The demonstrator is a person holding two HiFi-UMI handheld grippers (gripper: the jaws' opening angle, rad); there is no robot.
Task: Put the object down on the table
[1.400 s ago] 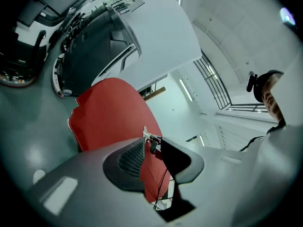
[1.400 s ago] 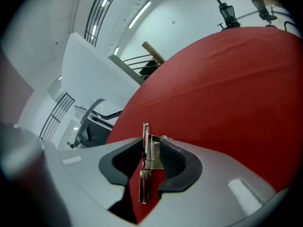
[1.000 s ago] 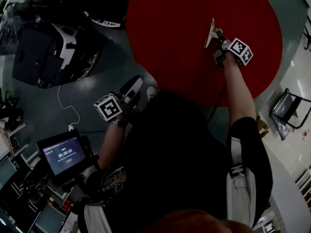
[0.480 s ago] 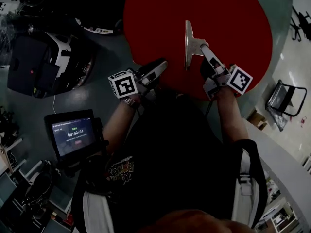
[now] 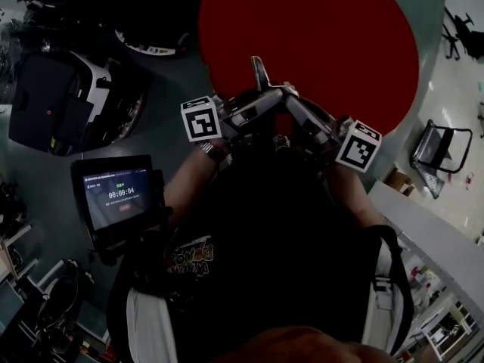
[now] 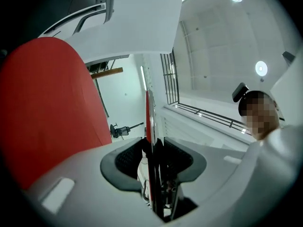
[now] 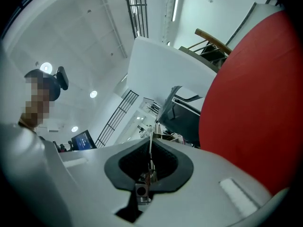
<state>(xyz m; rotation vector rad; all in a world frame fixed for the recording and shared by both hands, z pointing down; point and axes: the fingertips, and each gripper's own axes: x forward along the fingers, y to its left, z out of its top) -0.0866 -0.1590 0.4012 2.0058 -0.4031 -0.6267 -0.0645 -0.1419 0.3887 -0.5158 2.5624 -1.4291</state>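
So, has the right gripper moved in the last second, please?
Yes: the right gripper has drawn back from over the red table to its near edge, toward the person.

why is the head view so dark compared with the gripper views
head view: underexposed, person's torso nearly black, only the red table reads clearly; left gripper view: bright, fisheye-bent, red reflection on the metal object; right gripper view: bright, fisheye-bent, black corners.

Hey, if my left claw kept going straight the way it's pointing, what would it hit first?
Likely the right claw: in the head view the left claw points at it, tips almost meeting, both shut on the thin metal piece. Depth is unclear, so it might pass beside it.
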